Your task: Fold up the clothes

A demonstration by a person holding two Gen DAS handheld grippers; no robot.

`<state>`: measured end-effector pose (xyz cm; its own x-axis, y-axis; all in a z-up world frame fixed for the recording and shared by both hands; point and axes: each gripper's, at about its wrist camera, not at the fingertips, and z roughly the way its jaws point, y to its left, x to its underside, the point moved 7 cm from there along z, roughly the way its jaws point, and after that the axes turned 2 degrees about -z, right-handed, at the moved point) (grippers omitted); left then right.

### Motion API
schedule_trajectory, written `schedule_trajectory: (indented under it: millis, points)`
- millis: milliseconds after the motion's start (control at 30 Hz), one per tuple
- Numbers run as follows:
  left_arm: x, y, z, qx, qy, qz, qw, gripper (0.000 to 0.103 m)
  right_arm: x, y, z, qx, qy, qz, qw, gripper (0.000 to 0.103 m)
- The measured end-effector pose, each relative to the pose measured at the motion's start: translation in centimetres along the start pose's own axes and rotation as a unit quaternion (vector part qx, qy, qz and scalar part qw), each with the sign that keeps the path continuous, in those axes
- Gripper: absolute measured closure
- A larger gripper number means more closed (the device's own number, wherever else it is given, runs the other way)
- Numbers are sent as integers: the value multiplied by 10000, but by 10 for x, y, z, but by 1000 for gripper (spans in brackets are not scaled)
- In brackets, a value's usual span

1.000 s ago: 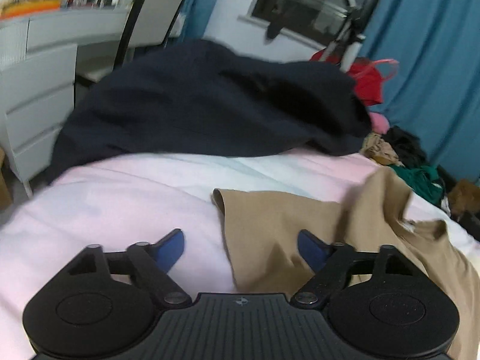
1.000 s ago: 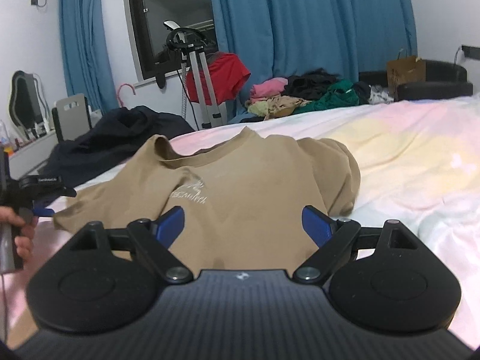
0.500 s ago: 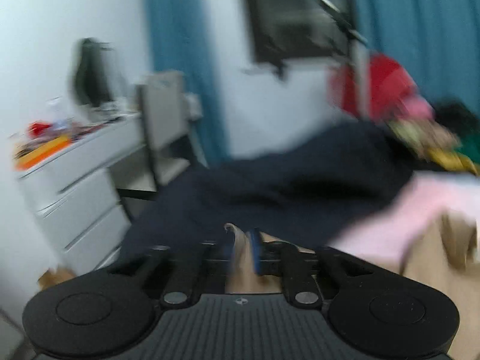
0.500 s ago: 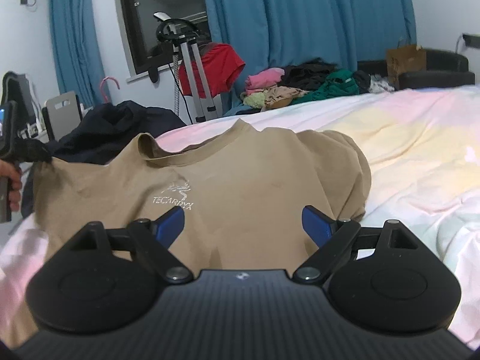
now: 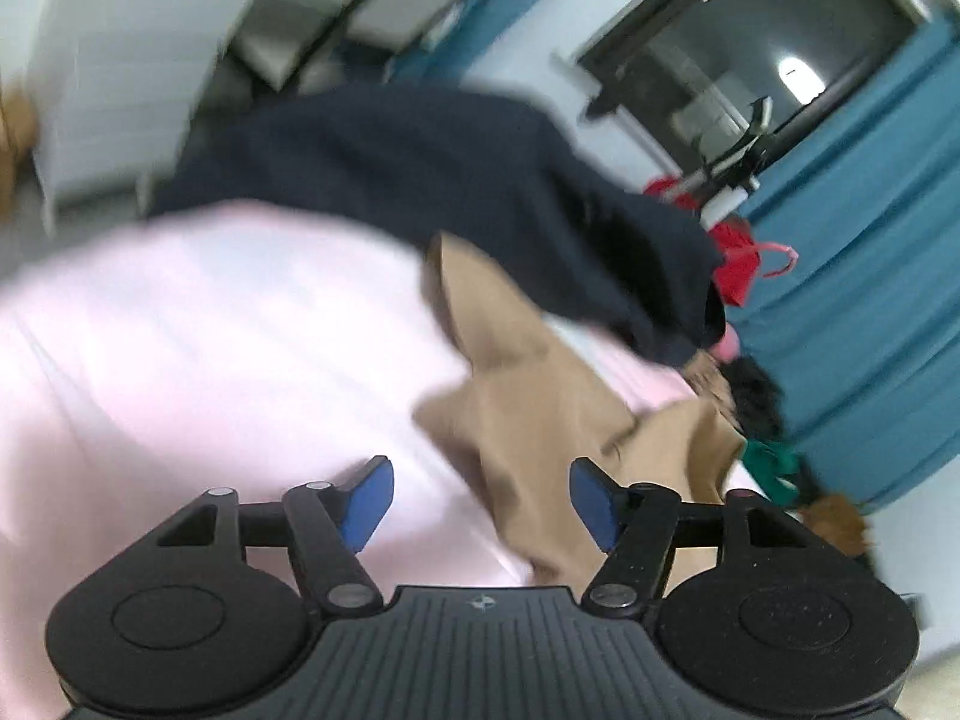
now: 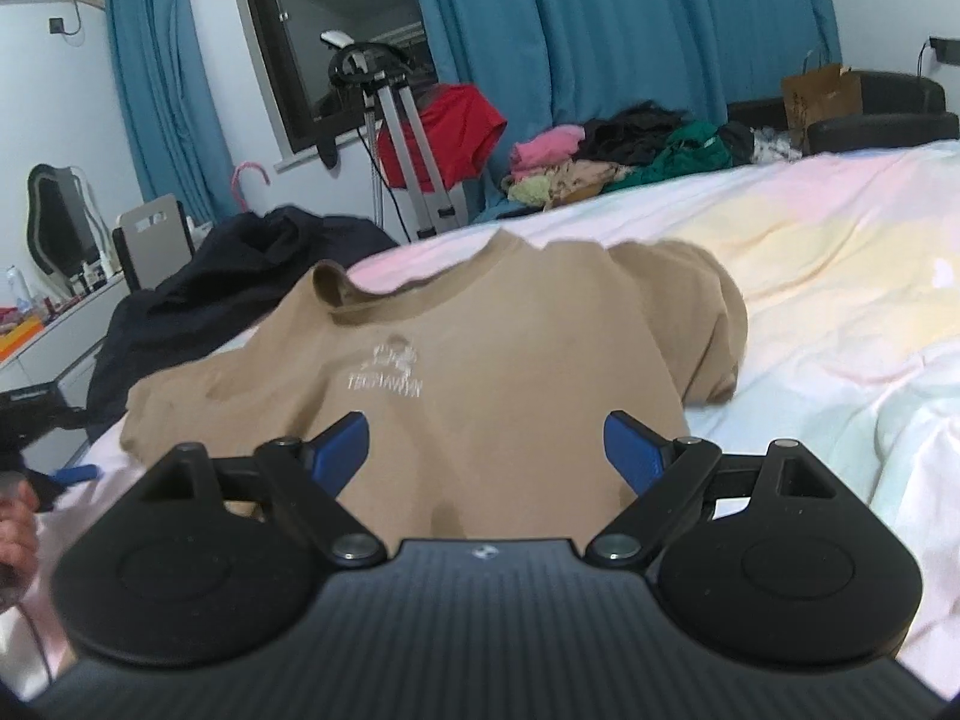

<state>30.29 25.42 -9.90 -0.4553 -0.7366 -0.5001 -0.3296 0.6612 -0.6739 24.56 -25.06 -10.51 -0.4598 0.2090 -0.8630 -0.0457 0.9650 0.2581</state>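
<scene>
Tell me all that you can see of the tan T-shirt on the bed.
The tan T-shirt is soft knit cloth with a ribbed round collar and a small white chest logo. It lies front up on the pastel sheet, rumpled, its far sleeve bunched. The near sleeve lies by the dark garment; whether they touch is unclear. Both claws are near its edges without gripping it: the right claw is open, the left claw opening.
</scene>
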Motion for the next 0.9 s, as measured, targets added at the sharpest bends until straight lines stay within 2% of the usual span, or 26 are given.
schedule_trajectory:
  millis: [33, 133, 167, 200, 233, 300, 367, 433, 467, 533, 567, 600, 667, 767, 833, 900]
  points:
    - [-1, 1, 4, 246, 25, -145, 9996, 37, 4, 0, 0, 8, 58, 26, 10000, 16]
    - [7, -2, 31, 677, 349, -305, 9966, 37, 12, 5, 2, -19, 219, 11, 9998, 16]
    - [8, -2, 37, 797, 315, -329, 9958, 37, 13, 6, 4, -19, 255, -13, 9997, 16]
    - [10, -3, 43, 916, 277, -352, 9948, 41, 12, 6, 6, 17, 237, -13, 9997, 16]
    - [11, -4, 50, 877, 197, -315, 9955, 44, 11, 5, 9, 56, 217, -12, 9997, 16]
    - [8, 2, 59, 821, 56, -388, 9959, 64, 9, 2, 14, 166, 182, 5, 9997, 16]
    - [1, 15, 64, 866, -26, -765, 9933, 76, 7, -2, 19, 280, 140, 47, 9995, 16]
    - [-3, 23, 68, 1104, 31, -1101, 9878, 79, 4, -7, 20, 425, 34, 133, 9990, 16]
    - [-5, 23, 70, 1139, 64, -1117, 9872, 84, 2, -10, 19, 510, -44, 186, 9985, 16]
    - [-9, 20, 72, 1041, 98, -870, 9907, 90, -2, -15, 17, 663, -192, 232, 9973, 16]
    - [-12, 18, 73, 966, 77, -701, 9928, 99, -4, -17, 16, 740, -272, 243, 9966, 16]
    - [-15, 15, 71, 835, -27, -518, 9952, 100, -6, -20, 15, 786, -316, 243, 9961, 16]
    - [-24, 9, 59, 653, -377, -261, 9968, 101, -7, -24, 14, 889, -364, 255, 9951, 16]
    - [-38, 2, 30, 255, -1051, 68, 9941, 100, -9, -30, 13, 1020, -407, 302, 9935, 16]
    - [-44, 2, 26, -150, -1202, 297, 9922, 100, -15, -40, 7, 1184, -522, 378, 9909, 16]
    - [-39, 3, 29, -433, -1172, 792, 9890, 96, -22, -54, -1, 1302, -655, 536, 9879, 16]
